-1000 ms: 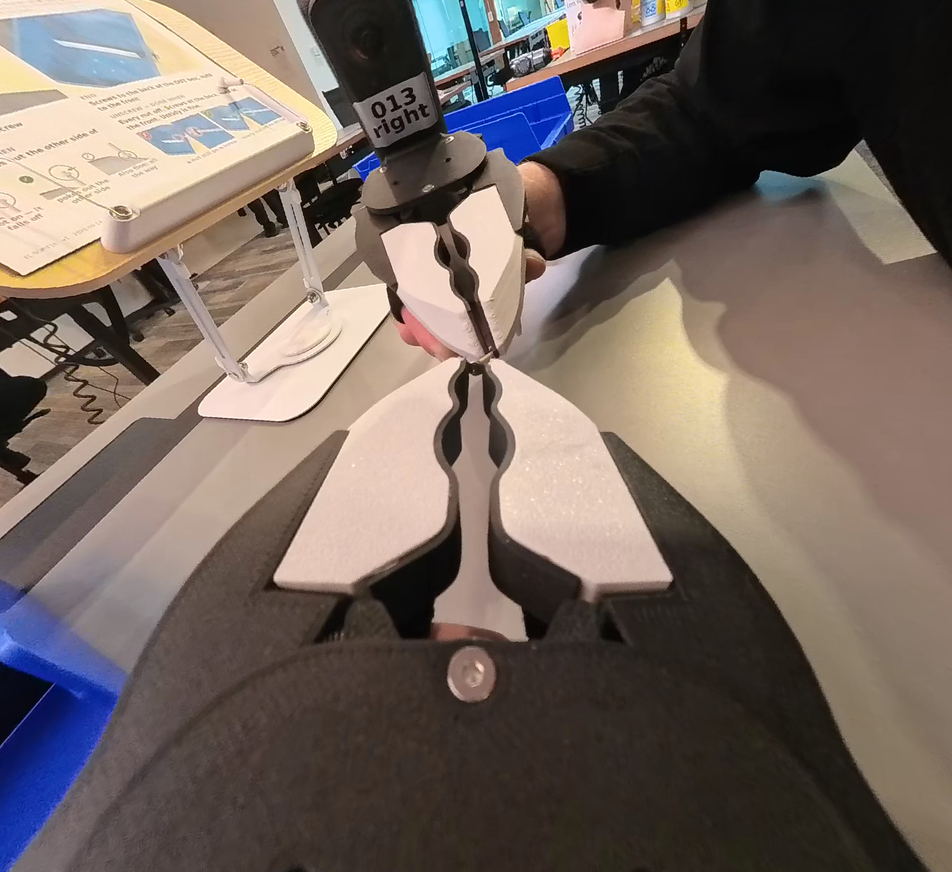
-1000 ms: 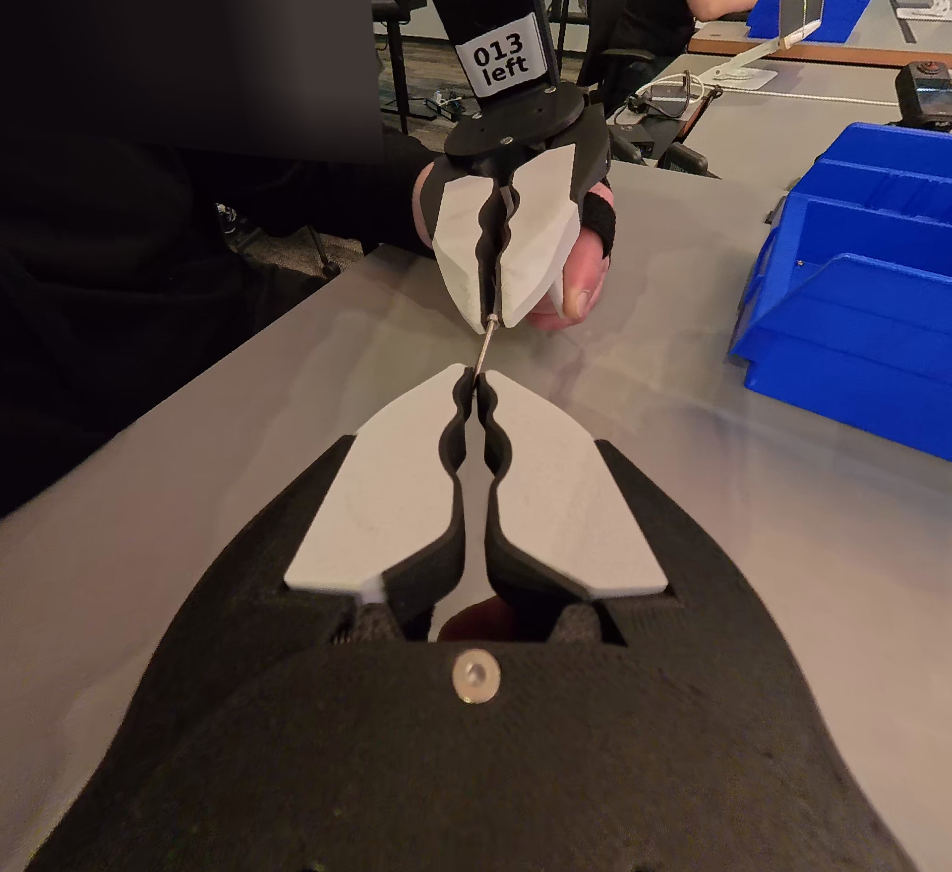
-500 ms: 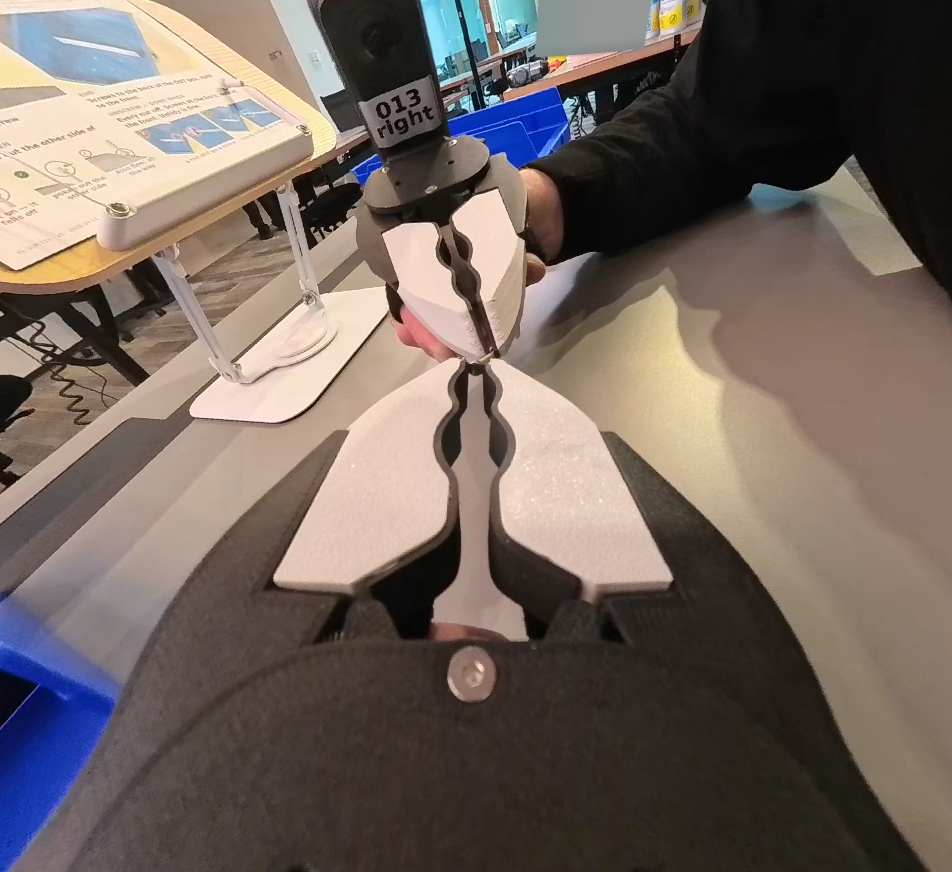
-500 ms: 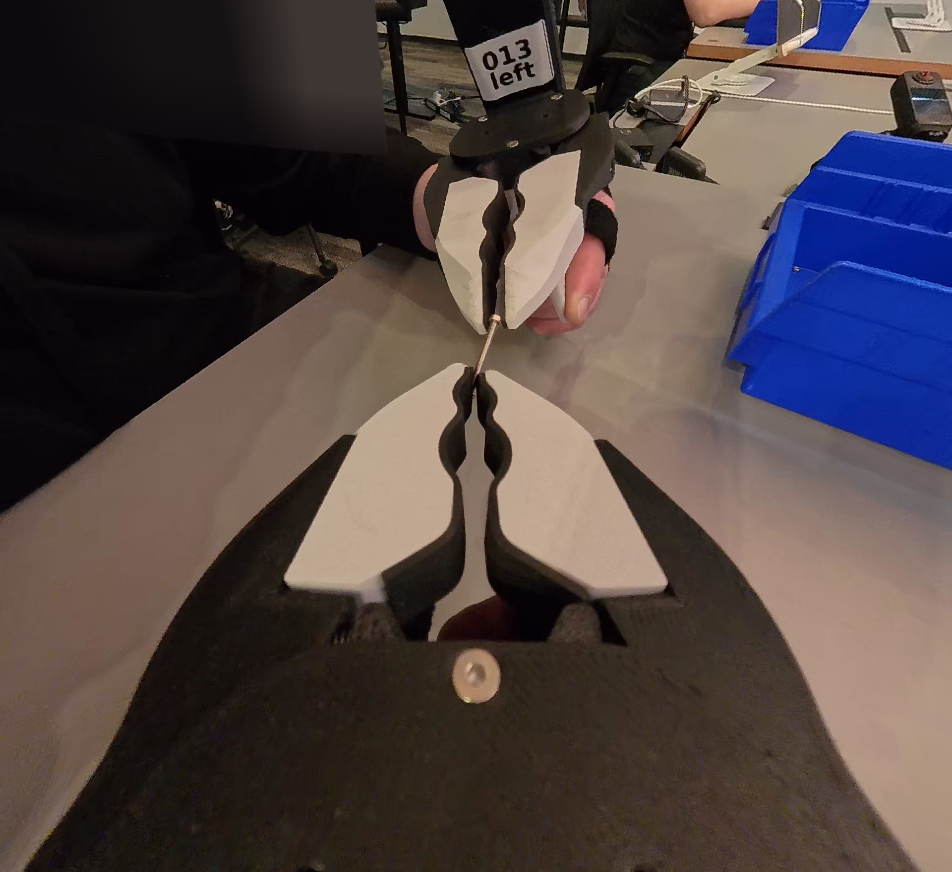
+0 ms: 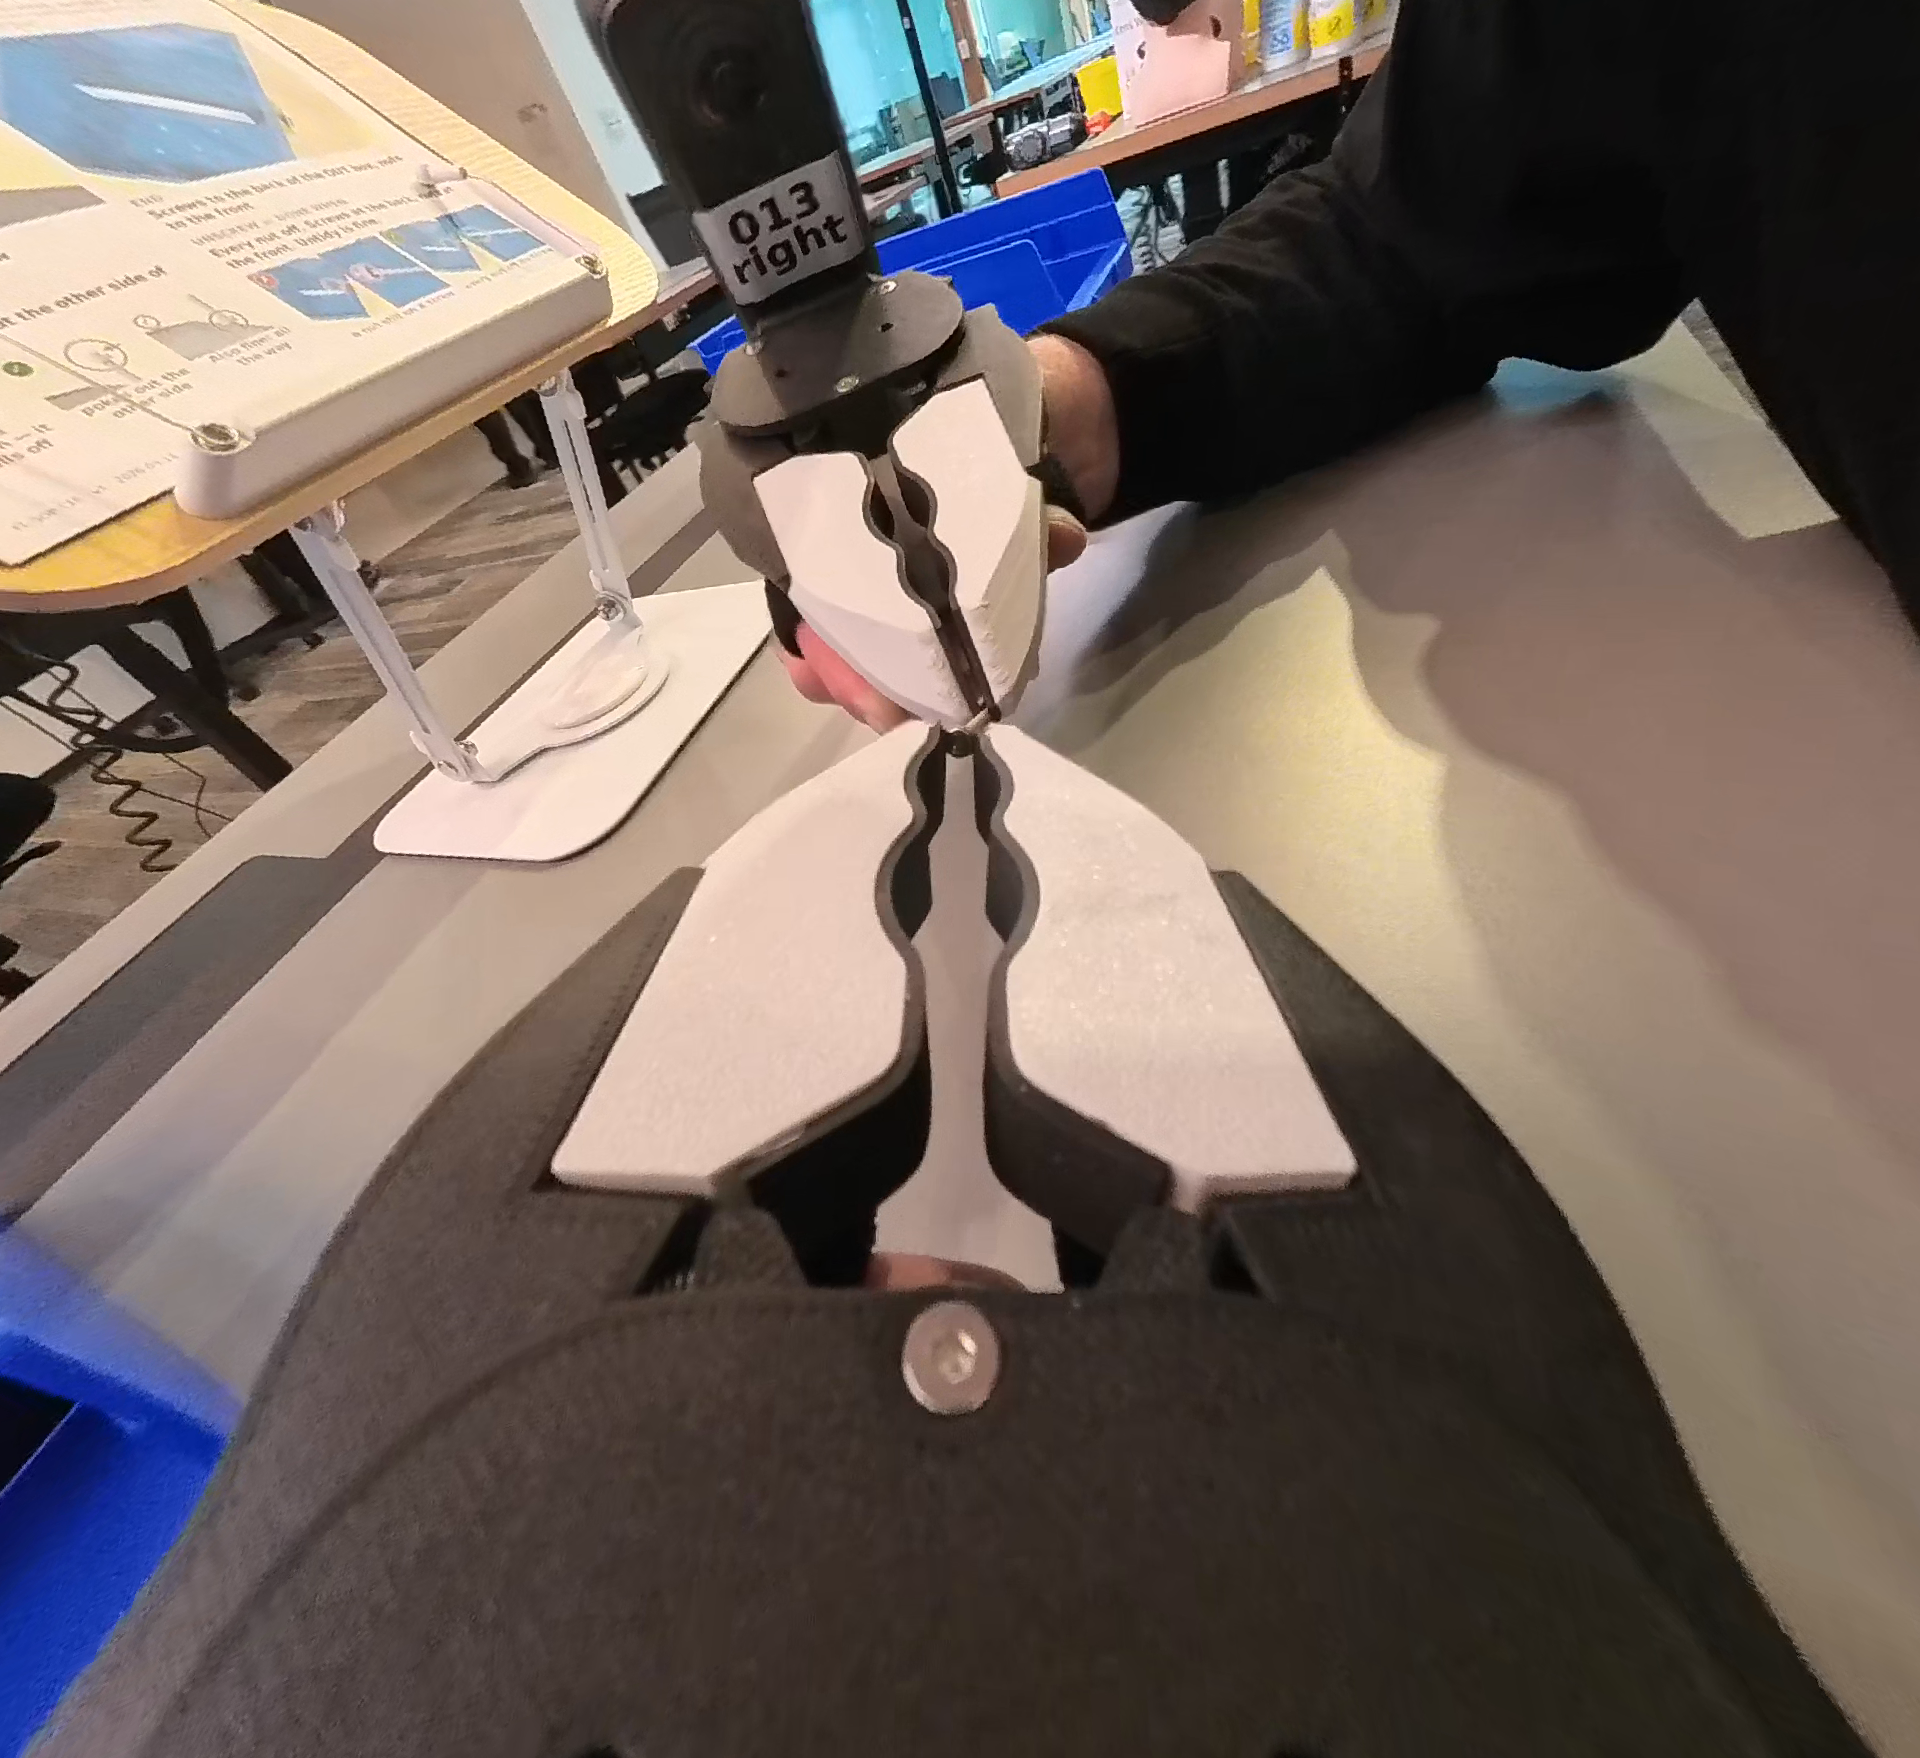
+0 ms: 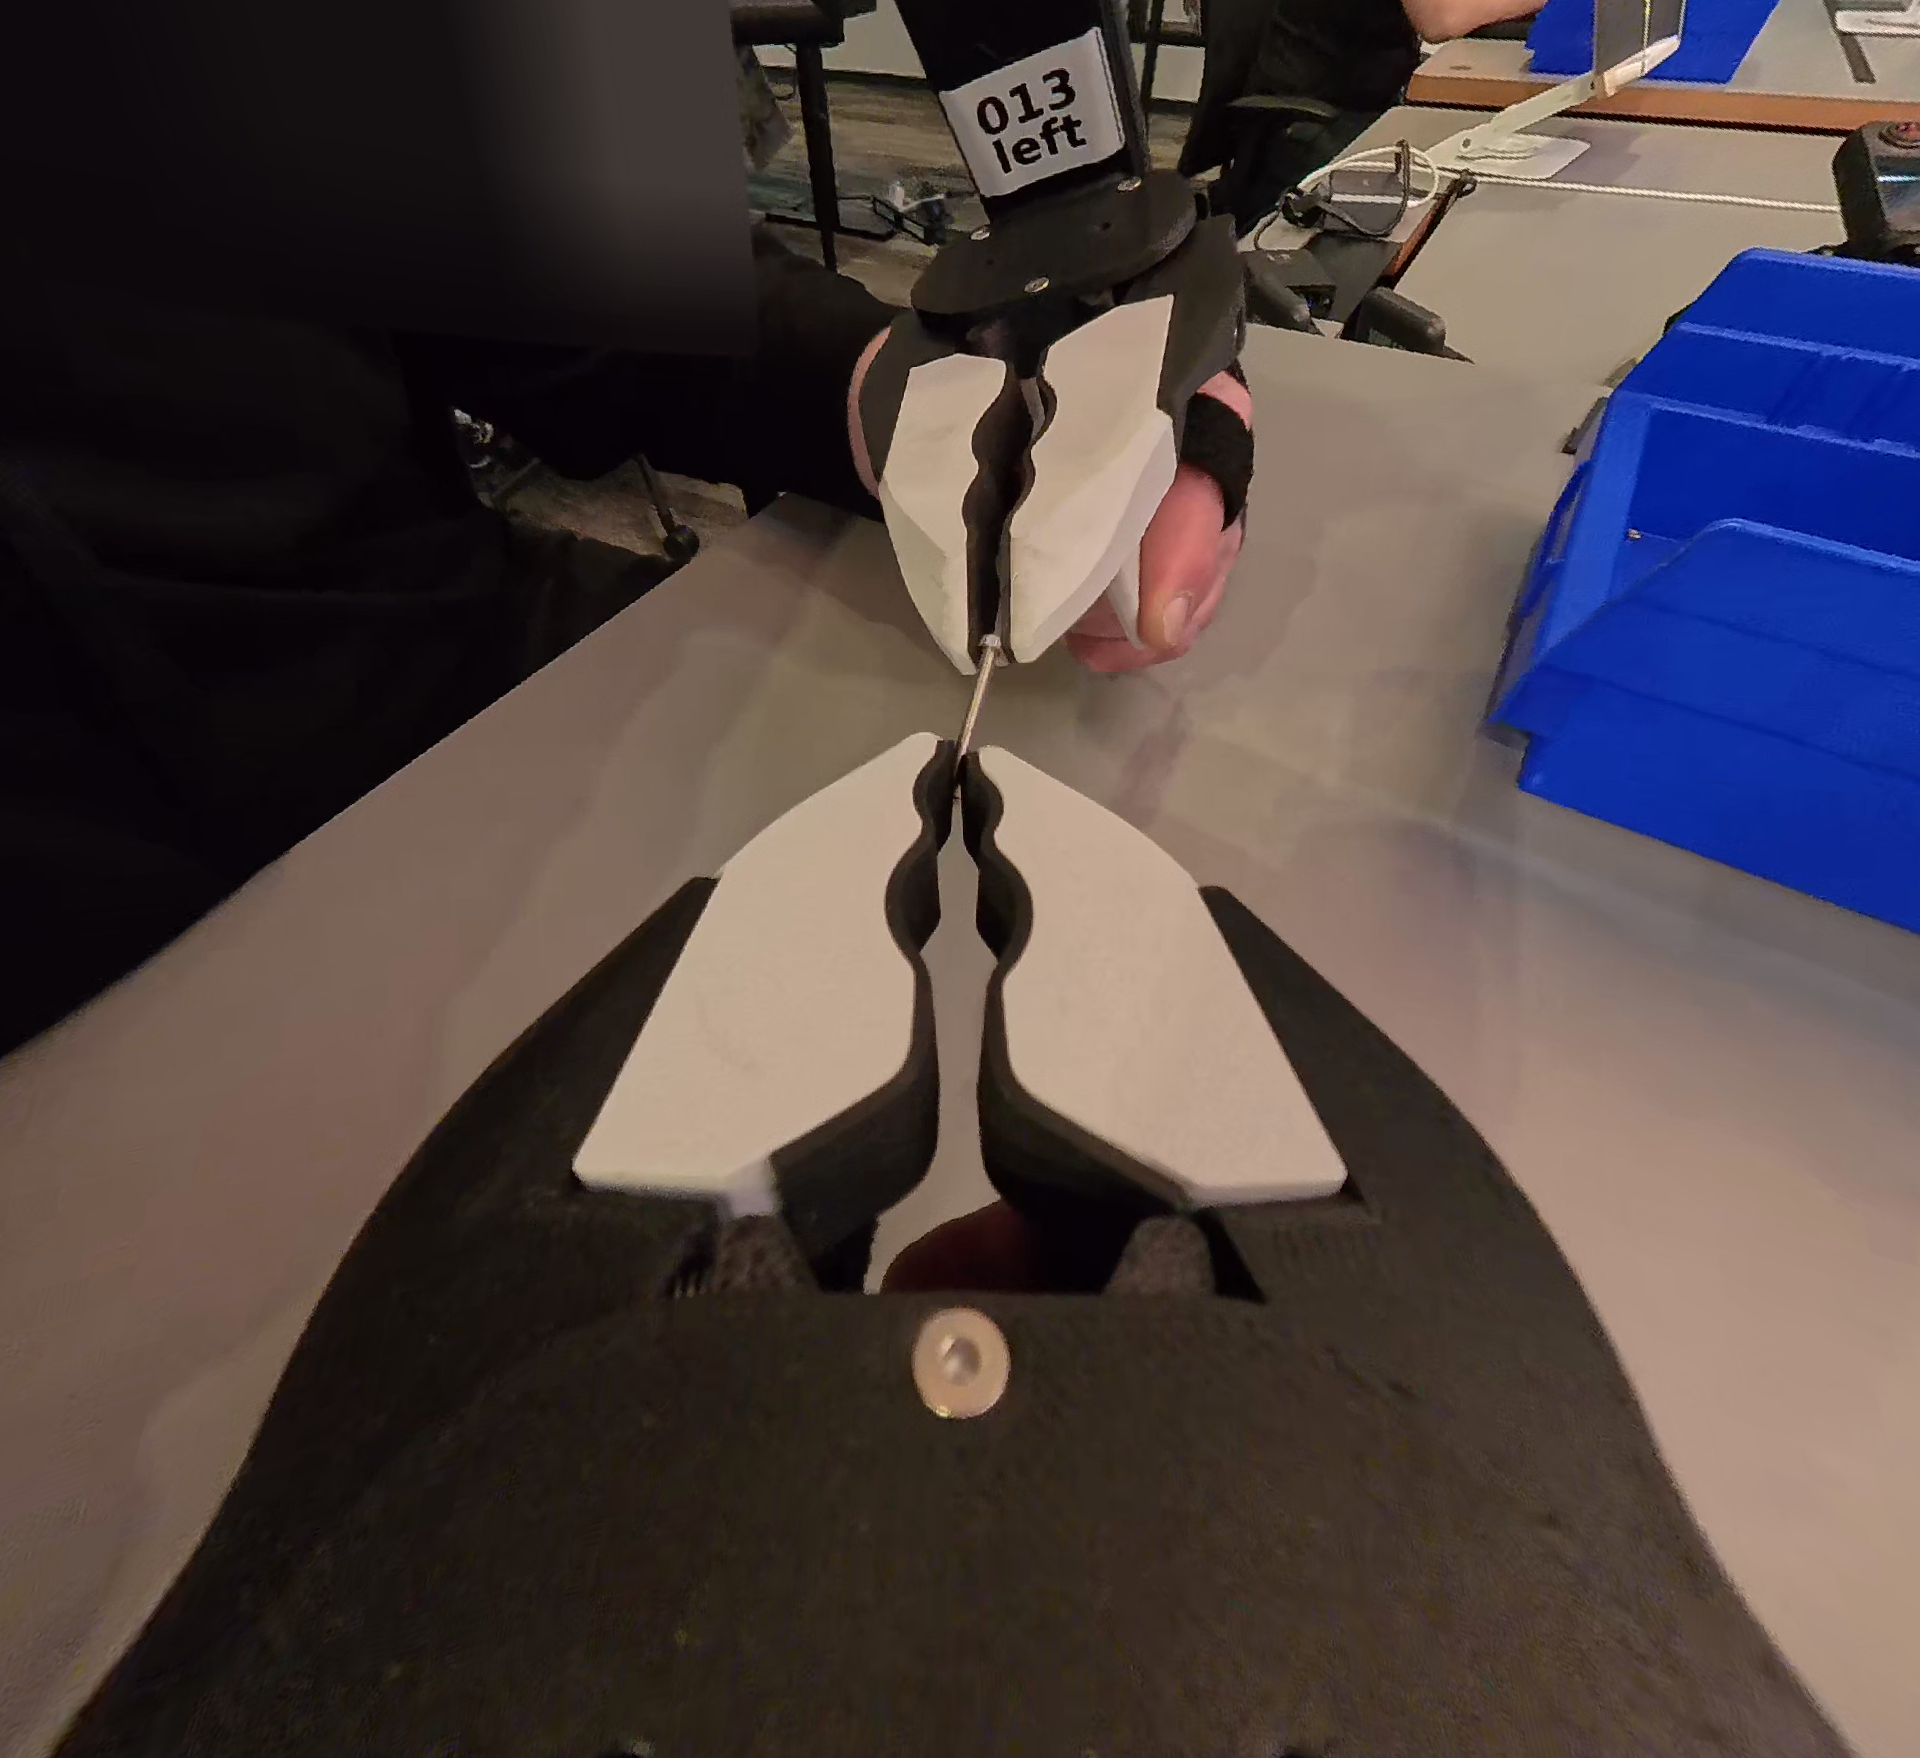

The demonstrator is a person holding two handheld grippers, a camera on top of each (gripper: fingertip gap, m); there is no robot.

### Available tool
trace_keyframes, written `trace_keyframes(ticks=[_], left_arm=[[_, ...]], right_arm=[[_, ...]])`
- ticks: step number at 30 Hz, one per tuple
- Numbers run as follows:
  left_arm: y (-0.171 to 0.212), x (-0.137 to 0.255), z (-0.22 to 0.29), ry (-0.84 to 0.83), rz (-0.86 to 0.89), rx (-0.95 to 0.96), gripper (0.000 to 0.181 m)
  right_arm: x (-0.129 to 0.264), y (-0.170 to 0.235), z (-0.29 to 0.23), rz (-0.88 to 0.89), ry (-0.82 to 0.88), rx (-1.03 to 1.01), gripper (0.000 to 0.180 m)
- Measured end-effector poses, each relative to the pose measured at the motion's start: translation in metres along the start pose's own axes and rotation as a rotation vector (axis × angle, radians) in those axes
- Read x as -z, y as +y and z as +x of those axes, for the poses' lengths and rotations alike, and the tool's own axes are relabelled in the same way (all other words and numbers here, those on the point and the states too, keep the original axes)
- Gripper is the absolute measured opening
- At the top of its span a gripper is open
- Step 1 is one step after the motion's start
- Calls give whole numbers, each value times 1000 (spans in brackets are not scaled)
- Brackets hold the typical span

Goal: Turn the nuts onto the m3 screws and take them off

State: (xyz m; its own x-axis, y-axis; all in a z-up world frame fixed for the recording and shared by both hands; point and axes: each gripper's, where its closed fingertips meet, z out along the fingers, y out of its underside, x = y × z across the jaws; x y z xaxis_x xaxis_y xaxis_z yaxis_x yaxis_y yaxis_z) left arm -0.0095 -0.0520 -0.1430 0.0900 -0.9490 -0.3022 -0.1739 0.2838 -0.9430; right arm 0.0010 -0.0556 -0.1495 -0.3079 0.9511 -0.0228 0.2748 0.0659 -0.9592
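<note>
A thin silver m3 screw (image 6: 977,698) spans the short gap between the two grippers above the grey table (image 6: 1299,773). My left gripper (image 5: 954,752) is shut on one end of it. In the right wrist view the left gripper (image 6: 987,654) faces me, with a small wider silver piece of the screw at its tips. My right gripper (image 6: 956,761) is shut on the screw's other end; the nut is hidden between its fingertips. In the left wrist view the right gripper (image 5: 975,719) comes in tip to tip with mine. A hand holds each gripper.
Stacked blue bins (image 6: 1725,607) stand to the right of my right gripper. An instruction board (image 5: 260,326) on a white stand (image 5: 561,773) rises at the left. Another blue bin (image 5: 73,1459) is at the near left, more bins (image 5: 1029,243) behind. A black sleeve (image 5: 1455,202) crosses from the right. The tips of both grippers are at nearly the same place.
Both grippers stay shut and joined by the screw. The right gripper has tilted a little in the left wrist view, and the left gripper has shifted slightly right in the right wrist view.
</note>
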Motion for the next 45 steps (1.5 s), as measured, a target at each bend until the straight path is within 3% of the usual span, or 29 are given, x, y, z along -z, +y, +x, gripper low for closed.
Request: trace_keyframes(ticks=[22, 45], left_arm=[[-5, -2, 20, 72, -37, -143, 4], [-4, -2, 16, 66, -15, -93, 4]], right_arm=[[-1, -1, -22, 64, -276, -260, 1], [-3, 0, -22, 55, -266, -236, 1]])
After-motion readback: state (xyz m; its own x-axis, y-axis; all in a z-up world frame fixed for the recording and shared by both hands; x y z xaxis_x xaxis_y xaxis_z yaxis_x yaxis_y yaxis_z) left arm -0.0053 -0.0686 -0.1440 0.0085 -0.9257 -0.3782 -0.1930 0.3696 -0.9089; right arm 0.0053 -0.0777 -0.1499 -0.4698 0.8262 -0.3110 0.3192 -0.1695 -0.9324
